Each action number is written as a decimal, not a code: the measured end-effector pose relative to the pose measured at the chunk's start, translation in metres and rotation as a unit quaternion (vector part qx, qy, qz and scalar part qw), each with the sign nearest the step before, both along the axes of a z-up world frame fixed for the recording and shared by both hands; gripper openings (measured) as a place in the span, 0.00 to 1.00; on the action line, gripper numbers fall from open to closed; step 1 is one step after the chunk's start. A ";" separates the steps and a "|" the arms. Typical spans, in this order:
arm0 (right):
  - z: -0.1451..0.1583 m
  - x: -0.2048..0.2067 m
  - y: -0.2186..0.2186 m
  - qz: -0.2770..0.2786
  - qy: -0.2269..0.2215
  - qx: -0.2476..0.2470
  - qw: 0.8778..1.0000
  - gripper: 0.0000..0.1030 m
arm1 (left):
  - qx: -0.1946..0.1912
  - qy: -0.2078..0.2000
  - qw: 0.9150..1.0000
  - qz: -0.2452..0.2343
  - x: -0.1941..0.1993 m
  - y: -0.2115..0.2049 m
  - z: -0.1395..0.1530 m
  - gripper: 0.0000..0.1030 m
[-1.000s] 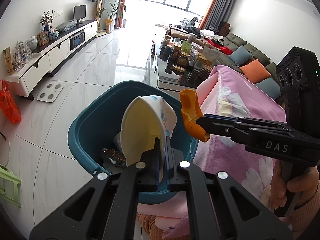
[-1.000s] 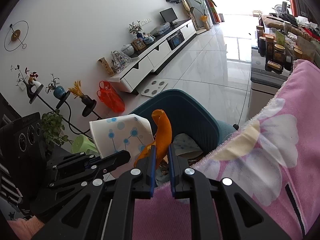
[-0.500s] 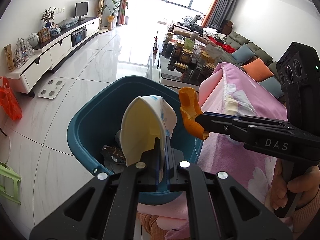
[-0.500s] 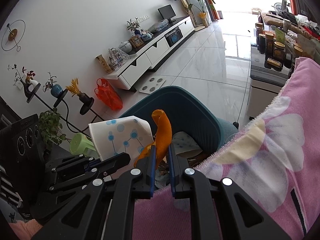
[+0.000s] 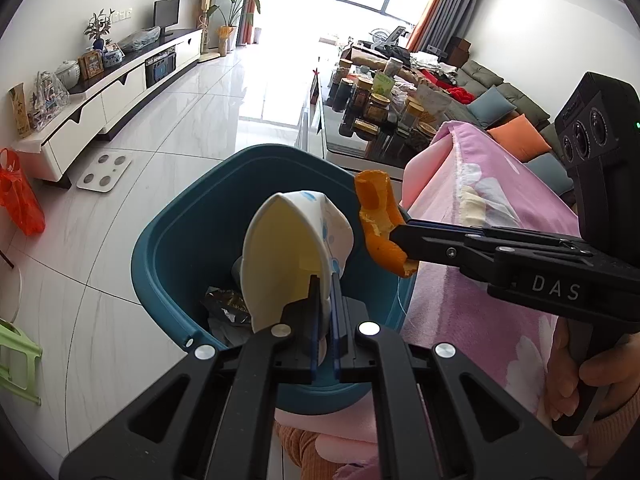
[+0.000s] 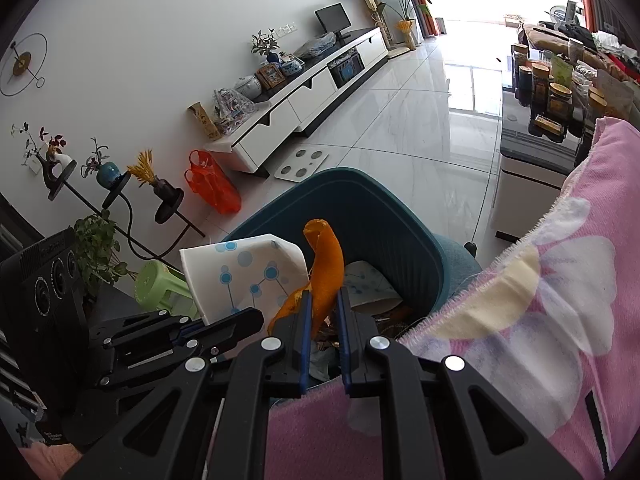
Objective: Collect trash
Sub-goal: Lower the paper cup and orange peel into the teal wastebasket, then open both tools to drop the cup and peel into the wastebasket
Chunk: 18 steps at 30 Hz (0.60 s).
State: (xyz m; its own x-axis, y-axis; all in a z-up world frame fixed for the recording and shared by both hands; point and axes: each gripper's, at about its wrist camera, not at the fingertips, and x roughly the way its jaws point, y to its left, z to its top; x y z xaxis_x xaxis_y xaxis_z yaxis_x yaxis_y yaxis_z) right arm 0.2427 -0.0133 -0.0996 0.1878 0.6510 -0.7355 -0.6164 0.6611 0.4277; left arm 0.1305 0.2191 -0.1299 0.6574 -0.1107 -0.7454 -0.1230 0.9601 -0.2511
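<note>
My left gripper point(image 5: 325, 286) is shut on a crushed white paper cup point(image 5: 294, 256) with blue dots, held over the teal trash bin point(image 5: 176, 240). My right gripper point(image 6: 323, 300) is shut on an orange peel point(image 6: 326, 268), held above the bin's rim point(image 6: 360, 184) beside the cup point(image 6: 240, 276). In the left wrist view the right gripper point(image 5: 400, 236) reaches in from the right with the peel point(image 5: 378, 222). The left gripper point(image 6: 244, 318) shows at the lower left of the right wrist view. Wrappers and paper lie in the bin.
A pink flowered blanket point(image 5: 480, 260) covers the surface right of the bin. A glass table with jars point(image 5: 376, 116) stands behind it. On the tiled floor are a white scale point(image 5: 104, 170), an orange bag point(image 5: 20, 196) and a green stool point(image 6: 160, 284).
Both grippers have held their trash over the bin with almost no movement; the bin looks slightly closer and more centred.
</note>
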 end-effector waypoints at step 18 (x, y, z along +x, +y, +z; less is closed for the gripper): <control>-0.002 0.003 0.012 0.005 0.000 -0.020 1.000 0.11 | -0.002 0.010 1.000 0.003 0.006 0.003 -0.008 0.05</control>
State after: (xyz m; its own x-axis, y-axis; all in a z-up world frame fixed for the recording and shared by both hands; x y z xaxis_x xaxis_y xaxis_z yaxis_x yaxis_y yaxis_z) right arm 0.2455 -0.0011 -0.1016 0.1820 0.6221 -0.7615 -0.6227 0.6723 0.4004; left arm 0.1363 0.2222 -0.1376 0.6429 -0.1099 -0.7580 -0.1346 0.9581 -0.2530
